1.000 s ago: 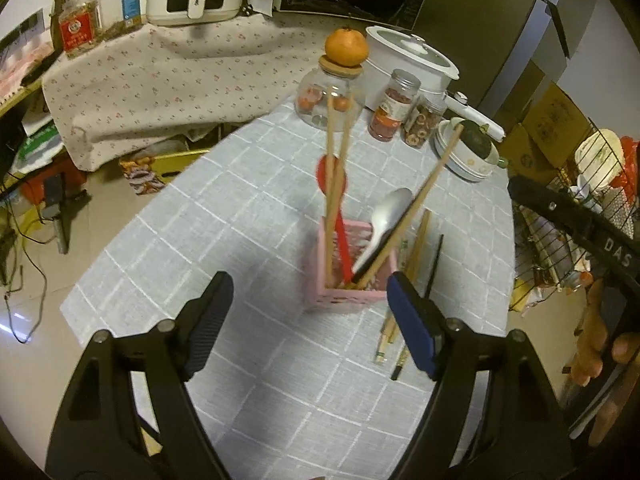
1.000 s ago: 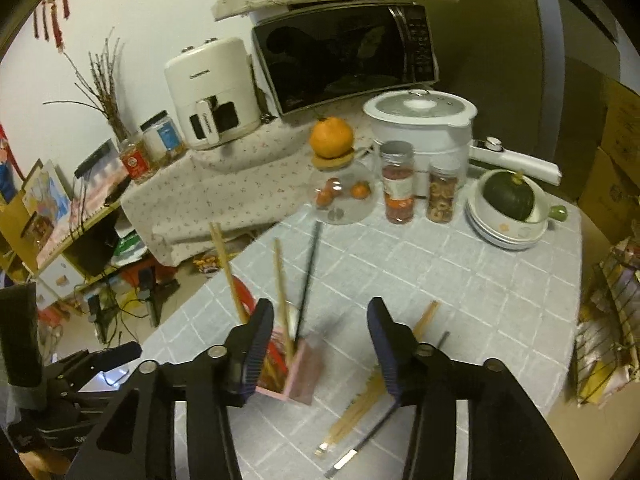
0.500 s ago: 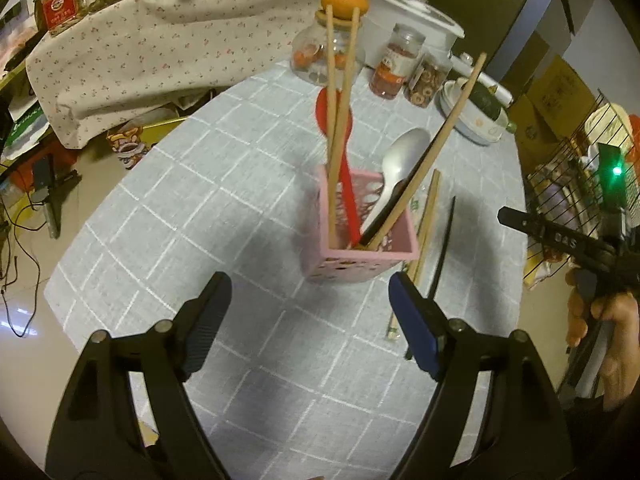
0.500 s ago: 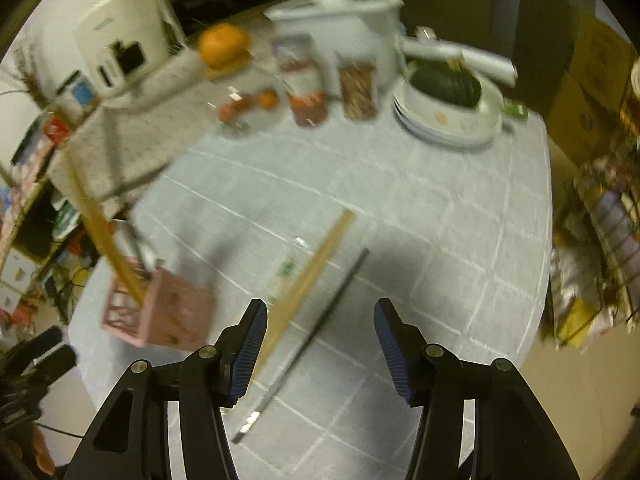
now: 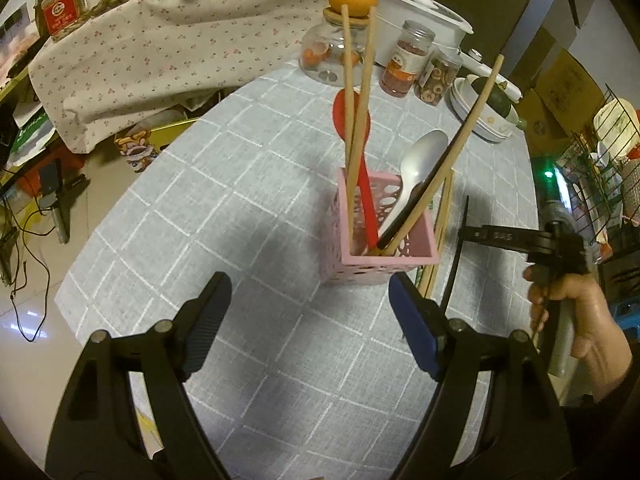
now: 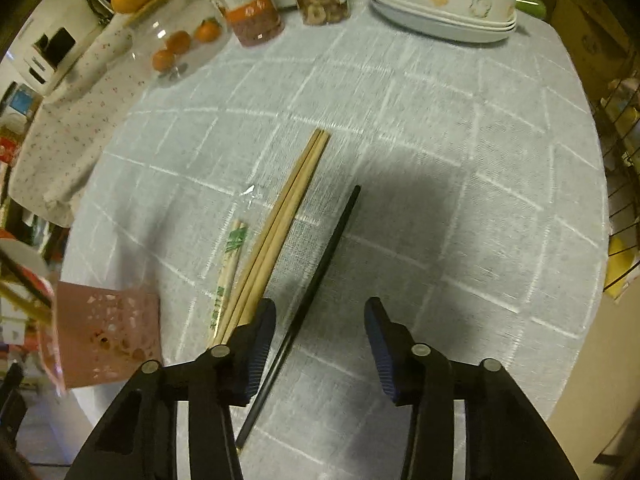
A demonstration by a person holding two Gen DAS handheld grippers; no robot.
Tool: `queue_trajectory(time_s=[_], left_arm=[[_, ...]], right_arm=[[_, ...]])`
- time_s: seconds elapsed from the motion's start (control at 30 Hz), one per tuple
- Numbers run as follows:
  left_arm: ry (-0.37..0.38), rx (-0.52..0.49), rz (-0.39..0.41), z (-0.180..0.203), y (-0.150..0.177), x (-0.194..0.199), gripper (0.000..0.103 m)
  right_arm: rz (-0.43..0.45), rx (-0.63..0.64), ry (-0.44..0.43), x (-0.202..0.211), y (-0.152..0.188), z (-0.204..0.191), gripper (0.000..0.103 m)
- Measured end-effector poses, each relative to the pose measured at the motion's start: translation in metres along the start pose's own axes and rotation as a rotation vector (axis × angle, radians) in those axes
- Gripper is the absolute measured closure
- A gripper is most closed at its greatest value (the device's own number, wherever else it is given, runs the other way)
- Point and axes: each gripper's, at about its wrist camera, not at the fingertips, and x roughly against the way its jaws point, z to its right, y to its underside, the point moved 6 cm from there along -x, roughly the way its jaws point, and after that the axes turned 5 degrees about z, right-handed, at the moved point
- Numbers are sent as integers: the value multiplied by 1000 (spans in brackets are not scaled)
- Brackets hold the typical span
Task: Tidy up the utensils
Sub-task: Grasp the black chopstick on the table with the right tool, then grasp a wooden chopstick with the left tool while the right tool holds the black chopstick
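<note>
Dim, warm indoor light; your fisheye bends every edge. Shadows pool across the bench point(image 6: 460, 128), and the pink holder point(image 6: 106, 332) smears at eight o'clock.

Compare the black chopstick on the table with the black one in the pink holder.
The black chopstick on the table lies flat on the cloth, alone; the black one in the pink holder leans, tip down, beside a wooden chopstick. The first sits between the right gripper's open jaws. Both are slim and black.

black hand-held gripper point(image 6: 320, 344), blue pads point(image 6: 380, 350)
</note>
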Motion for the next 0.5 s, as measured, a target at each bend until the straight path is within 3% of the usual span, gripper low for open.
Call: queue_trajectory(time_s=[0.13,0.2,0.27,0.4,0.5], left_arm=[[-3,-13,-6,4,0,0,22],[-4,-20,1,6,1,1,22],[-2,-30,0,9,1,3,22],[14,-56,18,16,1,9,22],[28,-89,38,28,3,17,22]], right_arm=[[18,62,80,-6,2,-8,63],[32,93,110,-6,3,-13,69],[23,90,71,-6,6,-17,89],[-15,22,-8,-3,10,-14,97],[7,14,-32,13,9,-4,97]])
